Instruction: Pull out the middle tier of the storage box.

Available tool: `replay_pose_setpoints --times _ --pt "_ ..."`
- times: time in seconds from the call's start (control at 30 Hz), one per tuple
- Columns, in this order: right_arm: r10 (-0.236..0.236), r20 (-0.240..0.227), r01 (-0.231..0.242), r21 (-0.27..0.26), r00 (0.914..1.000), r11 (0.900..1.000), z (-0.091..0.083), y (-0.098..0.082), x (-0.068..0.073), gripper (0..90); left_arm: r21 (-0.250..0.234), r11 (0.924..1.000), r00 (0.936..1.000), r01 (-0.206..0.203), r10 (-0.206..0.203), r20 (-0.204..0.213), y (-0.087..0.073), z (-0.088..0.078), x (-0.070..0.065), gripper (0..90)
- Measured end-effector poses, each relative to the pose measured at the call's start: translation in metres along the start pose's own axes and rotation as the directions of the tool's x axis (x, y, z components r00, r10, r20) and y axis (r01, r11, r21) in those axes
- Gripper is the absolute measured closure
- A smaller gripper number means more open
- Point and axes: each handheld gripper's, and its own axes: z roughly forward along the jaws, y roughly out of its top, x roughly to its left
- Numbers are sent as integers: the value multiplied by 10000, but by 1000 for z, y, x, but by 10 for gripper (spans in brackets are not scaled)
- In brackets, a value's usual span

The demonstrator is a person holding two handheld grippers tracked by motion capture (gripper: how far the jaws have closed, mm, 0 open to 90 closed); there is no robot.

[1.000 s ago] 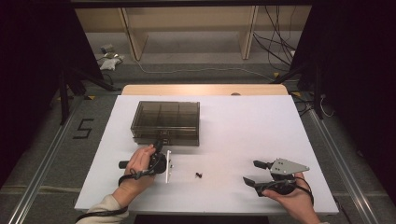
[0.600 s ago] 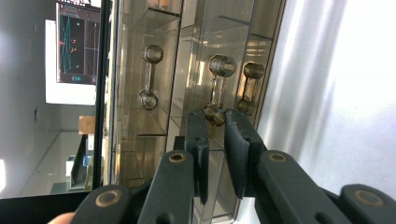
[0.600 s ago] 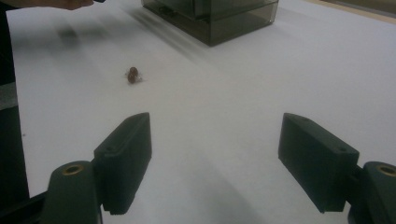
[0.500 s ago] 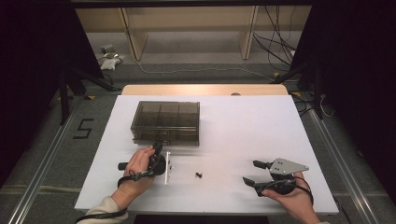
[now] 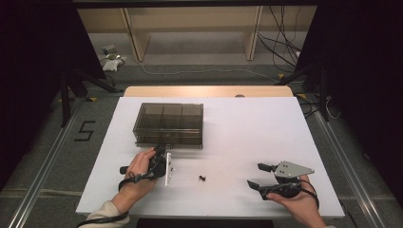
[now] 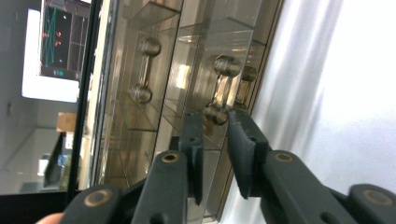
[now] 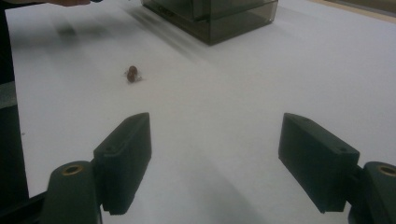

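Two grippers are seen at the near side of the white table [image 5: 247, 128], and little has changed since a second ago: the left gripper [image 5: 160, 159] has been kept at the front face of the smoked drawer box [image 5: 169, 124], while the right gripper [image 5: 262, 175] has been left resting well to the right of the box, its place unchanged. In the left gripper view the jaws are held narrow, one on each side of a small round knob [image 6: 215, 113] on a drawer front, with a thin gap showing; whether the knob is actually pinched cannot be told. The box is shown as translucent brown plastic, divided into compartments, with paired knobs on its drawer fronts. It is set left of the table's middle, its long axis running across the table from left to right, drawer fronts turned toward the person. A pale flat strip [image 5: 167, 175] is seen just beside the left hand [image 5: 138, 173], in front of the box. A small dark object [image 5: 203, 178] lies on the table in front of the box, apart from both grippers. The right gripper's jaws are spread wide over bare table.
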Motion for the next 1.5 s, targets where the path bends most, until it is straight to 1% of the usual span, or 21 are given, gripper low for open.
replay_pose_setpoints --times 0.17,0.23,0.27,0.33,0.4,0.53,0.6,0.63,0.67,0.73,0.8,0.87,0.93,1.0,1.07,1.1,1.17,1.23,1.27,1.33,1.5 --pt "45 -33 -45 37 10000 10000 0 0 0 264 -147 9993 9986 350 -344 398 -4 -2 4 628" --pt "3 -45 -3 26 10000 10000 0 0 0 264 -233 9975 9966 673 -661 493 -7 -4 7 591" --pt "-2 -33 2 32 10000 10000 0 0 0 264 -217 9965 9948 811 -796 637 -7 -5 8 540" --pt "-2 -32 2 35 10000 10000 0 0 0 264 -352 9921 9897 1201 -1168 832 -9 -7 10 522" --pt "-3 -33 3 59 10000 10000 1 0 0 264 -410 9852 9814 1664 -1615 1037 -9 -8 12 450" --pt "-9 -44 9 99 10000 10000 1 -1 0 265 -619 9746 9705 2151 -2063 1246 -7 -12 22 407" --pt "-8 -49 9 117 10000 9999 1 -1 0 265 -594 9670 9593 2477 -2362 1549 -7 -12 28 397" --pt "-5 -43 6 149 10000 9999 2 -1 0 265 -647 9578 9476 2802 -2651 1784 -8 -10 30 397" --pt "-34 11 34 237 10000 9997 2 -1 0 266 -652 9523 9411 2982 -2820 1864 -9 -9 33 406" --pt "-24 14 24 264 10000 9996 3 -1 0 266 -560 9526 9384 2990 -2829 1986 -11 -7 41 420" --pt "-65 26 64 298 10000 9995 3 -1 0 267 -566 9442 9276 3245 -3059 2145 -13 -6 51 440" --pt "-62 23 61 295 10000 9995 3 -1 0 267 -445 9354 9089 3507 -3285 2568 -15 -5 61 466" --pt "-63 37 62 317 10000 9995 3 -2 0 267 -405 9276 8957 3715 -3466 2785 -18 -4 67 486" --pt "-52 26 51 322 10000 9995 4 -2 0 267 -157 9277 8829 3730 -3496 3135 -19 -2 70 498" --pt "-63 28 63 315 10000 9995 3 -2 0 268 29 9334 8805 3587 -3394 3311 -20 0 71 510" --pt "-73 25 72 311 10000 9995 3 -2 0 268 141 9351 8751 3541 -3367 3476 -20 2 71 517" --pt "-72 21 71 300 10000 9995 3 -2 0 268 259 9436 8779 3302 -3171 3587 -20 4 71 527" --pt "-75 21 74 306 10000 9995 3 -2 0 267 451 9508 8744 3065 -2999 3813 -19 8 70 533" --pt "-78 19 77 313 10000 9995 3 -2 0 268 552 9564 8760 2867 -2850 3891 -18 11 71 541" --pt "-68 26 67 320 10000 9995 3 -2 0 268 551 9590 8767 2780 -2767 3935 -18 13 71 549" --pt "-67 8 67 304 10000 9995 3 -2 0 267 762 9670 8713 2432 -2523 4209 -18 17 72 590"
